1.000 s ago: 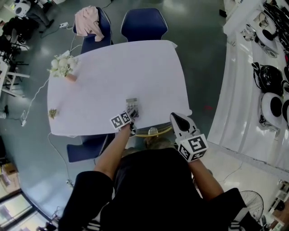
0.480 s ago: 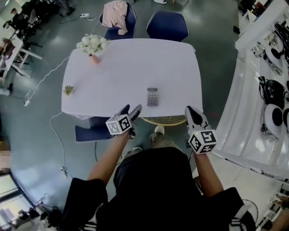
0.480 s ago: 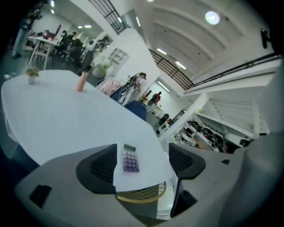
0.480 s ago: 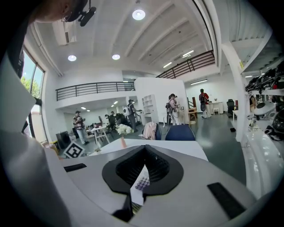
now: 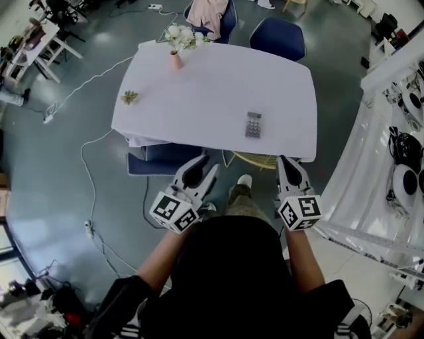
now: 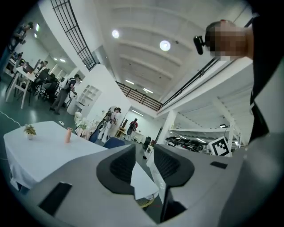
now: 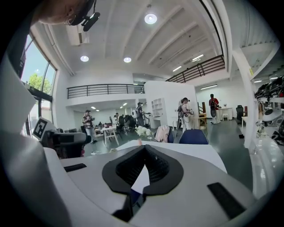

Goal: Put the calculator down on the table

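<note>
The grey calculator (image 5: 253,124) lies flat on the white table (image 5: 212,86), near its front edge and apart from both grippers. My left gripper (image 5: 204,168) hovers off the table, in front of the person's body. Its jaws are closing, a gap still stands between them, and nothing is in it (image 6: 144,150). My right gripper (image 5: 289,163) is held level just before the table's front right corner, jaws together and empty (image 7: 144,149). In both gripper views the table (image 6: 40,150) shows beyond the jaws, and the calculator is hidden.
A pink vase of white flowers (image 5: 175,51) and a small sprig (image 5: 128,97) stand on the table's far left. Blue chairs (image 5: 278,38) surround it, one with a pink garment (image 5: 209,13). A wicker stool (image 5: 255,159) sits under the front edge. Cables cross the floor.
The left gripper has let go of the calculator, which stays on the table. Both grippers have drawn back towards the person, the left one rising, and its jaws have narrowed.
</note>
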Demonstrator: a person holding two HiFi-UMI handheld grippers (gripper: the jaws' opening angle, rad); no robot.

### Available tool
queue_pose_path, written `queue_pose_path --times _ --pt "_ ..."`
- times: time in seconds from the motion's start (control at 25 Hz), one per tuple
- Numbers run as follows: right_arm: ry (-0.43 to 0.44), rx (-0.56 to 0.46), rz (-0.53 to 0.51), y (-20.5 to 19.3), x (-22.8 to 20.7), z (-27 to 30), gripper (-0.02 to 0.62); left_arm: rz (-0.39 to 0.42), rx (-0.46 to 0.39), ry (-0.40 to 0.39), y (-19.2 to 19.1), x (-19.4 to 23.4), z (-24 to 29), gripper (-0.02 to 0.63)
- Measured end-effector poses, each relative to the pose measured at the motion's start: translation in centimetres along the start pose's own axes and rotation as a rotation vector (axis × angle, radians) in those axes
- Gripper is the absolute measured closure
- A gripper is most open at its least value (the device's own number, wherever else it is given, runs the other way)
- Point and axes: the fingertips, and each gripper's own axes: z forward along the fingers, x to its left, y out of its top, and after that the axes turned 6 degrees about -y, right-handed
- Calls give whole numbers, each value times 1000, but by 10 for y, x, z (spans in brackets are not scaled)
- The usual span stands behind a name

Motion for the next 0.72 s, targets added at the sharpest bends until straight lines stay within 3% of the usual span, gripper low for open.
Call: queue_pose_path --times 0.16,0.24,0.44,0.72 --pt "5 -45 -16 8 26 -12 598 129 5 45 12 -5 -22 573" --pt "-6 -60 -20 11 34 -17 598 190 20 52 12 -6 -28 586" --pt "10 -107 -52 14 50 -29 598 195 51 9 7 -10 -38 589" --pt "-37 -113 -60 11 44 -41 598 163 63 -9 2 -10 -34 589"
